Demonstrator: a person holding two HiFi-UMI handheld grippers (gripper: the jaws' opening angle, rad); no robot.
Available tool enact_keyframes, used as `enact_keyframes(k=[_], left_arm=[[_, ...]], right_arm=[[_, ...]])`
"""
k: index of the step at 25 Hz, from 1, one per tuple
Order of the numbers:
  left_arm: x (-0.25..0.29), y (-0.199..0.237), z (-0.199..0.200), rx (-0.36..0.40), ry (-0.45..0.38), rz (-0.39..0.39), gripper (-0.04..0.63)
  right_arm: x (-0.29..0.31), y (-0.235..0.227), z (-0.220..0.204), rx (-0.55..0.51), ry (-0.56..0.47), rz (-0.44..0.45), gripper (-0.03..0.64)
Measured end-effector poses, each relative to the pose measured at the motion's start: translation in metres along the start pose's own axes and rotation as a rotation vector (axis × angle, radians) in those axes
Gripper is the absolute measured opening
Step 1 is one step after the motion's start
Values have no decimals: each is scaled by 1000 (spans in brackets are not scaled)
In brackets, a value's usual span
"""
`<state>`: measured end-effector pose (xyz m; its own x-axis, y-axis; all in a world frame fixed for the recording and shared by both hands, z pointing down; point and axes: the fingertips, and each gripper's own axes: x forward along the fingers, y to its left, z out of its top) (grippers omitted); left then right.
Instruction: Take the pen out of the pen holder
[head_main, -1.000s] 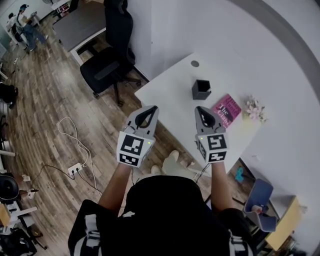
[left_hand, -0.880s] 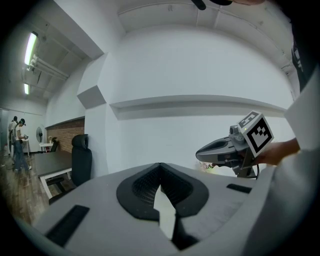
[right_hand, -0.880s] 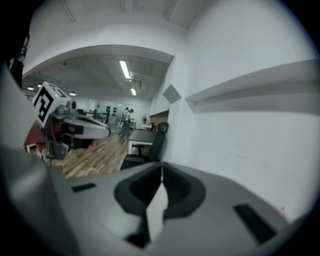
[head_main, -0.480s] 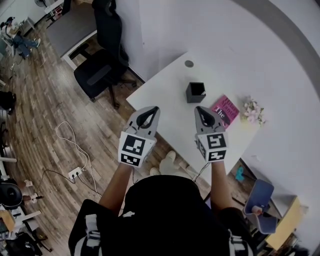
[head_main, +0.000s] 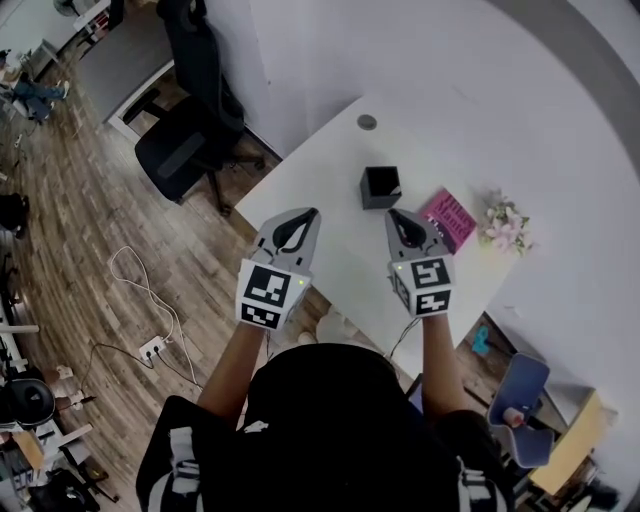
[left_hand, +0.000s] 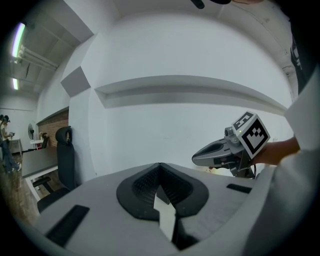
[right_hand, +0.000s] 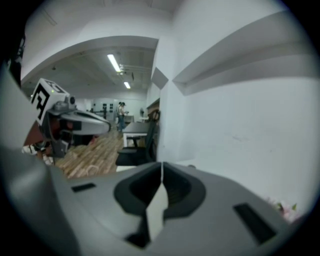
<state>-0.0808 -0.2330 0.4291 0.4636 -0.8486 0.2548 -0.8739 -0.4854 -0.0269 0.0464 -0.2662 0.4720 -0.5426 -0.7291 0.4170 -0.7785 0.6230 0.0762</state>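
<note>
Two hand-held grippers hang above the near edge of a white table (head_main: 325, 195), both clenched on nothing: the left gripper (head_main: 300, 222) and the right gripper (head_main: 400, 222) each show their jaws pressed together with no object between them, and neither touches the table or anything on it. The pen holder (head_main: 380, 187), a small black open-topped box, stands upright on the table just beyond the right gripper's tip and apart from it, with a pink book (head_main: 447, 218) lying beside it and a spray of flowers (head_main: 505, 225) further along. The pen itself cannot be made out from the head view; if it is there, it sits down inside the dark holder. A pen is likely light, stiff and smooth-sided, so it may slip in a loose pinch, and the best hold is probably across the barrel near its upper end, above the holder's rim. The holder looks light enough to tip or drag, so the jaws would first need to part, then lift straight up.
</note>
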Motion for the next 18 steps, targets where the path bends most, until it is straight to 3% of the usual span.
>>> enact_keyframes(k=[18], left_arm=[[61,-22,-46,-34,138,-57,21]], right_arm=[[51,-51,-96,59,285,54,35]])
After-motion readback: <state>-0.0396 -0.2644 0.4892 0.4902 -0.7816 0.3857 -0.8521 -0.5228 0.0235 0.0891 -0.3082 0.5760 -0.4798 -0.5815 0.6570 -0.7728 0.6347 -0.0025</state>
